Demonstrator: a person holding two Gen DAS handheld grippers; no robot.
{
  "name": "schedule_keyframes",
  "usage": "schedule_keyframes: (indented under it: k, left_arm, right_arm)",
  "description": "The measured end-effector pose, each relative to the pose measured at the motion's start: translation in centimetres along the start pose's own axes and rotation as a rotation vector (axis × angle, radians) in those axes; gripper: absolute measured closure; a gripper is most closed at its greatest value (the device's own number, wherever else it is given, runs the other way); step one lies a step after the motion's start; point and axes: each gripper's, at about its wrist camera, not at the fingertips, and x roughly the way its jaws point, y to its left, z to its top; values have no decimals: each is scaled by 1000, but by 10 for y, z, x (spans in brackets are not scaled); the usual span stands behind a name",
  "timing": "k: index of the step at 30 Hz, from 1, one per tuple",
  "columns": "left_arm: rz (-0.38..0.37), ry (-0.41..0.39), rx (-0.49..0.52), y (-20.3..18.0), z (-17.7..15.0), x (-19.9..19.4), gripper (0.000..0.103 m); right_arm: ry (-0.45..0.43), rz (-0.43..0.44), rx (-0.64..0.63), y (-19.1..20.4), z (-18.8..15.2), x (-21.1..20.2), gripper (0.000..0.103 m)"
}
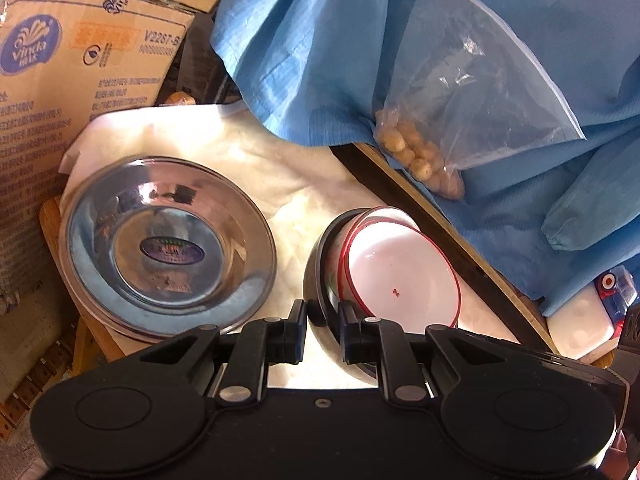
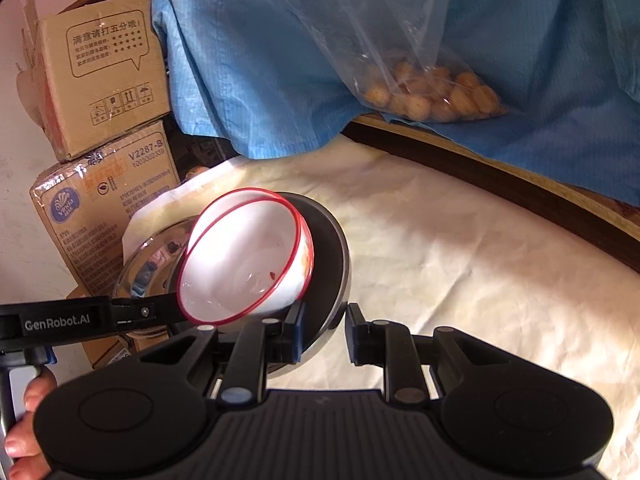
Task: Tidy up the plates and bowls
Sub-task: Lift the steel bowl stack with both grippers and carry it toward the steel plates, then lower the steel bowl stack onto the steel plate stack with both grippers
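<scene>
White bowls [image 2: 248, 256] nested in dark bowl [image 2: 332, 248]

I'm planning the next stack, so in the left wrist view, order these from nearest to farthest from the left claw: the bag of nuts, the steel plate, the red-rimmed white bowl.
1. Red-rimmed white bowl, just ahead of the left claw, slightly right.
2. Steel plate, ahead to the left.
3. Bag of nuts, far back right.

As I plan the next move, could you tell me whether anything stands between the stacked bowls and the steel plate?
Nothing visible does: only bare cloth lies between the bowls and the plate.
</scene>
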Motion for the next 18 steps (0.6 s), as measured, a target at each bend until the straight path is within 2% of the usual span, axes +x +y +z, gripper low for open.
schedule_keyframes:
  k: [18]
  left_arm:
    - [42,-47,-25,20,15,-14,87]
  right_arm:
    - [-7,32,-59,27,17,16,80]
